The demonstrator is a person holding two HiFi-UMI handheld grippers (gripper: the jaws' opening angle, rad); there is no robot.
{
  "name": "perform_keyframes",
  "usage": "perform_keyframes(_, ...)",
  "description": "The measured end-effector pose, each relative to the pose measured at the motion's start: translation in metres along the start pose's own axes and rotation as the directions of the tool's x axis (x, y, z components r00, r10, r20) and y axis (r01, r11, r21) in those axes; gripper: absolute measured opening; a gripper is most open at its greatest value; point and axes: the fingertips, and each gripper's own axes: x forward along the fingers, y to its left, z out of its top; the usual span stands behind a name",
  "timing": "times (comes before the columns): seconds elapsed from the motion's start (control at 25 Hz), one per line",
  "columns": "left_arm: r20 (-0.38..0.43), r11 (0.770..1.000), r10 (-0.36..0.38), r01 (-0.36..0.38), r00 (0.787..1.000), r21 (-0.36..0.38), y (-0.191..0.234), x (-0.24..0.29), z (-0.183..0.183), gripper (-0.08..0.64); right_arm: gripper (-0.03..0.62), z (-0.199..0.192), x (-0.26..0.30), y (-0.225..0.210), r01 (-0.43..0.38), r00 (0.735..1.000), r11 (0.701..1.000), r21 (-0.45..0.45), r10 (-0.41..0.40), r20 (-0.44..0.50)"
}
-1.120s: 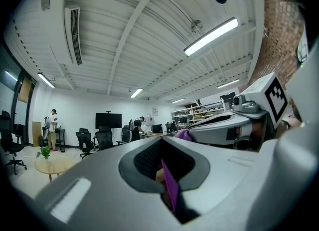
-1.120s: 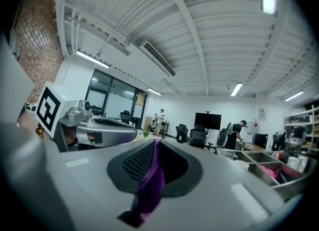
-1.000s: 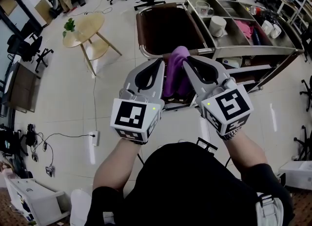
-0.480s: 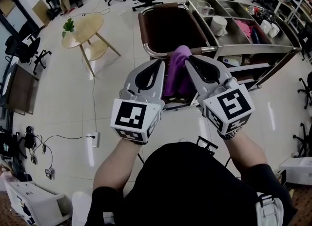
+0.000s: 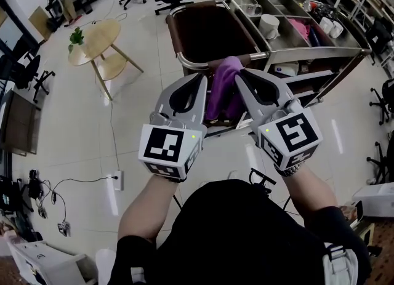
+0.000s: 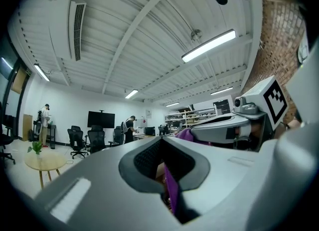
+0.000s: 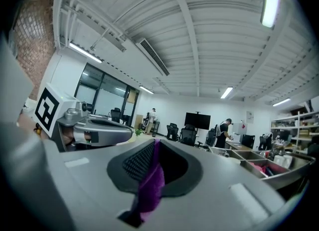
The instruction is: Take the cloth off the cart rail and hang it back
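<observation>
In the head view the purple cloth hangs bunched between my two grippers, in front of the cart rail. Its top reaches rail height, and I cannot tell whether it rests on the rail. My left gripper is shut on the cloth's left side and my right gripper on its right side. A strip of purple cloth sits pinched in the jaws in the left gripper view. The right gripper view shows a fold of cloth clamped the same way.
The steel cart carries a brown bag at its near end, plus a white cup and a pink rag in its top trays. A round wooden table stands to the left. A power strip and cables lie on the floor.
Both grippers keep their hold on the cloth. The cart and the table have shifted slightly up and to the left in the head view.
</observation>
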Motion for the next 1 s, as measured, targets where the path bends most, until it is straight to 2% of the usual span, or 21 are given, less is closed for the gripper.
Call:
perform_keyframes(0.28,0.005,0.998,-0.067,0.067,0.998,-0.008,-0.022,0.014,0.002,0.003,0.031,0.005,-0.02,-0.017,0.068,0.998,0.998,-0.006,-0.068,0.006)
perform_keyframes(0.48,-0.005,0.99,-0.137,0.137,0.991,-0.008,-0.058,0.054,-0.003,0.003,0.031,-0.003,-0.047,-0.063,0.139,0.99,0.99,0.008,-0.139,0.002)
perform_keyframes(0.8,-0.027,0.963,-0.27,0.27,0.963,-0.004,-0.152,0.128,-0.022,0.003,0.032,-0.032,-0.121,-0.153,0.265,0.964,0.963,0.039,-0.265,-0.012)
perform_keyframes(1.0,-0.034,0.942,-0.336,0.336,0.941,-0.005,-0.221,0.187,-0.031,0.003,0.031,-0.046,-0.177,-0.224,0.332,0.943,0.942,0.05,-0.331,-0.015)
